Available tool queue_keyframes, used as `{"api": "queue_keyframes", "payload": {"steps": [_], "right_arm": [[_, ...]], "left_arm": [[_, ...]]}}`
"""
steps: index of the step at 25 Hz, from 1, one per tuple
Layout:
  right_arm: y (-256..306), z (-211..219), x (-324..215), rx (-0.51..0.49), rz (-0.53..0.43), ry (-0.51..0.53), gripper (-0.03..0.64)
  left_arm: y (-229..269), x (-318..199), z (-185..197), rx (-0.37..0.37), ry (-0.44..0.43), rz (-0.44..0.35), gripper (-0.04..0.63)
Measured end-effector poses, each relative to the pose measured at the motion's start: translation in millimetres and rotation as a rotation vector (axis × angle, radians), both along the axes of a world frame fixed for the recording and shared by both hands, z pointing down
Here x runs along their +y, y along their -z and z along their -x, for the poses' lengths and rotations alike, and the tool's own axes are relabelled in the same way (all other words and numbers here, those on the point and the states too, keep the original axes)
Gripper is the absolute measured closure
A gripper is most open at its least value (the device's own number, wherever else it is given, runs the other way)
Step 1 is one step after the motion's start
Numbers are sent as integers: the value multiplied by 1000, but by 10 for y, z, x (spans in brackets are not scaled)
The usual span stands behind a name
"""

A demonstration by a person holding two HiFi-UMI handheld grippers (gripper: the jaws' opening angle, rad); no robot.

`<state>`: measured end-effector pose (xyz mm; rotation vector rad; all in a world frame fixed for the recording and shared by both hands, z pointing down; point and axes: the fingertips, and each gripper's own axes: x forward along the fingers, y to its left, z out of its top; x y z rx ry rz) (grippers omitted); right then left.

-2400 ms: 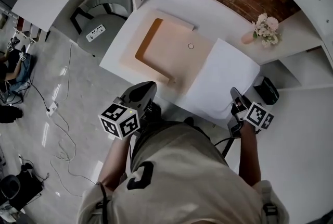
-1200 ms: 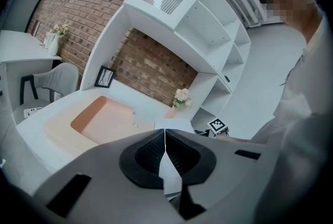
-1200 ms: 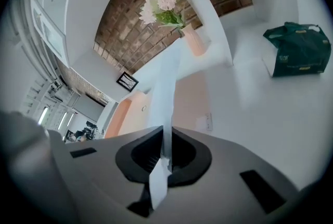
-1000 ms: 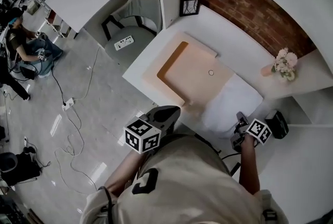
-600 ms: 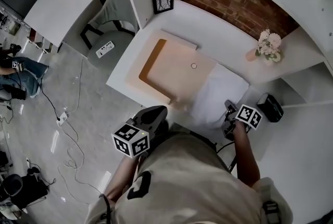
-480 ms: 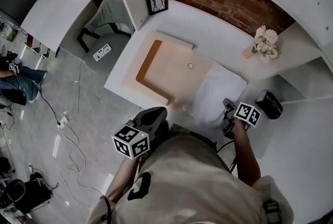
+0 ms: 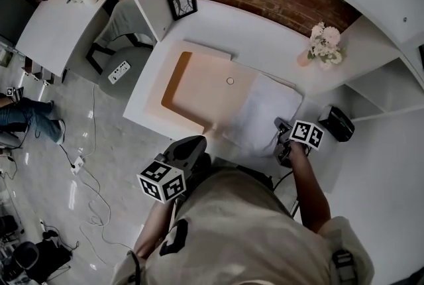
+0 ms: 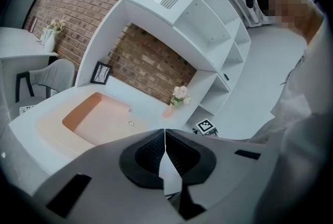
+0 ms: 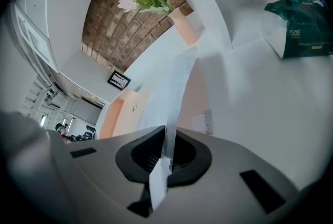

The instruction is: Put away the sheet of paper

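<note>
the sheet of paper (image 7: 260, 111) is judged light, thin and limp, easily creased, so it is best taken at an edge. it is white and slightly curled, seen right of centre over the white surface (image 7: 265, 38). its near edge is clamped in the right gripper (image 9: 167, 140); the left gripper (image 8: 165, 137) is closed on nothing

print on green bag (image 9: 299, 25) unreadable, bystander (image 7: 26, 119) cut off by left edge

White desk (image 7: 265, 45) — bearing a peach mat (image 7: 205, 88), framed picture (image 7: 182, 4), flower vase (image 7: 318, 45) — and a sheet of paper (image 7: 255, 114)
</note>
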<state>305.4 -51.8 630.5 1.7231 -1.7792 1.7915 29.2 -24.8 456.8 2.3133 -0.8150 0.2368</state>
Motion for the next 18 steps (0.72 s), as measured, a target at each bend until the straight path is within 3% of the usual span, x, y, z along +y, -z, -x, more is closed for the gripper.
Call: {"api": "queue_keyframes", "payload": {"steps": [13,18], "right_arm": [[-150,-80,-65,5,51,39,588],[-133,41,-98,-113,34,75,588]], "left_arm": [[-14,48,11,4,8,7,575],[5,53,19,2,7,2,577]]}}
